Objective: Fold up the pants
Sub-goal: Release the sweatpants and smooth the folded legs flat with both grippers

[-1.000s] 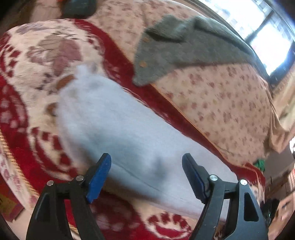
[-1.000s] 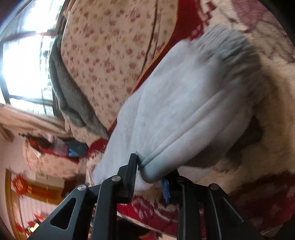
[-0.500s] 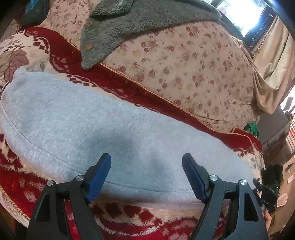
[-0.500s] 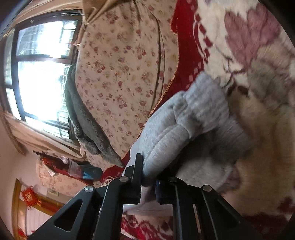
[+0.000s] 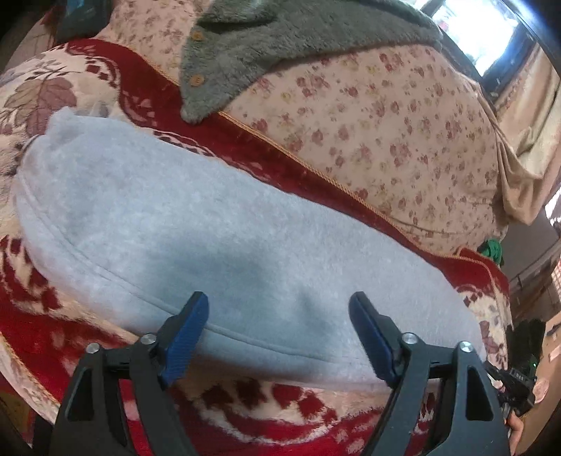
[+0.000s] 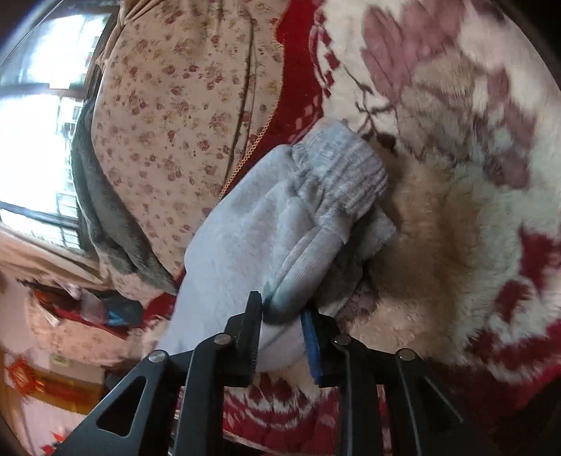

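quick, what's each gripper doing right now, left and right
Left gripper: open, jaws just widened, above the grey pants, gripping nothing.
Right gripper: shut on the pants' folded edge; jaws just eased slightly.

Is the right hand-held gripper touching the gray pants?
Touching. The right wrist view shows the right hand-held gripper pinching a fold of the gray pants between its jaws.

The grey pants (image 5: 245,245) cover most of the red patterned blanket (image 5: 70,333). Behind them the floral cushion (image 5: 385,133) rises like a wall, with a dark green garment (image 5: 298,31) hanging over it. A bare strip of blanket is free at the near edge.
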Tool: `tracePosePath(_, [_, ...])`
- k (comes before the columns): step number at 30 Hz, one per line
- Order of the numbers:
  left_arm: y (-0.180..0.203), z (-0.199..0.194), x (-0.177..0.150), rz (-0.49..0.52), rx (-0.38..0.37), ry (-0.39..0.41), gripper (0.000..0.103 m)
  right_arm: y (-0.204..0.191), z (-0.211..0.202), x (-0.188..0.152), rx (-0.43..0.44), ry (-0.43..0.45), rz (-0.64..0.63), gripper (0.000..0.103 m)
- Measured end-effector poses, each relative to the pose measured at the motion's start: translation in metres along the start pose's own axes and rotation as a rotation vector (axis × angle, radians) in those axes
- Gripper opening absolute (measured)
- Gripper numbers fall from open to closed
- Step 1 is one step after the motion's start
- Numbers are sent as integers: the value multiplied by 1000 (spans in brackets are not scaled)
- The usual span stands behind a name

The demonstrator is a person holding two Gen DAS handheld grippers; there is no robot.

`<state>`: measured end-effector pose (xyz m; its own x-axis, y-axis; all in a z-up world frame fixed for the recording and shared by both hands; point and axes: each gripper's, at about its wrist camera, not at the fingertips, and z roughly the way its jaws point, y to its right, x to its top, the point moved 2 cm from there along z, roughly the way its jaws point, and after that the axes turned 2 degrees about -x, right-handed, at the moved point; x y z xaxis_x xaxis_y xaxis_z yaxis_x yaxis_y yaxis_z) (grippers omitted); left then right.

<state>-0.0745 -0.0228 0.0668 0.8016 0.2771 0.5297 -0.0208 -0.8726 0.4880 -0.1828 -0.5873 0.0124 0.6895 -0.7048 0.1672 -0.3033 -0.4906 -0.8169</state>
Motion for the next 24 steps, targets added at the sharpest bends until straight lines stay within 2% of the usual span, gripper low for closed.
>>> tracePosePath(1, [-6,-4,3,-15,6,9,86,-10,-3,-2,-21,8,-31,34])
tracePosePath(3, [-22,-14,10,-50,27,35,86,-25,-4,-5,-38,12,-77,56])
tracePosePath(5, [-43,-28,17,-91,54,70,87,-42,-2,-8,-29,14,-124,64])
tracePosePath(9, [-82,-54,27,-160,111,137,90,-85,3,-15,-66,-4,-264,64])
tracePosePath(11, [-101,-64,31,-198,140,162,90,-107,7,-20,-16,-30,-343,64])
tracePosePath(14, [-128,-72,34,-270,153,180,91,-141,29,-36,5,-78,-451,73])
tracePosePath(17, [-140,-75,32,-317,131,186,91,-170,74,-57,37,-182,-519,75])
tracePosePath(19, [-142,-74,30,-321,123,173,91,-184,98,-69,36,-213,-576,75])
tracePosePath(21, [-142,-71,28,-312,127,159,91,-201,126,-75,-12,-214,-640,75])
tracePosePath(24, [-138,-66,25,-302,119,131,91,-213,156,-61,-59,-174,-652,75])
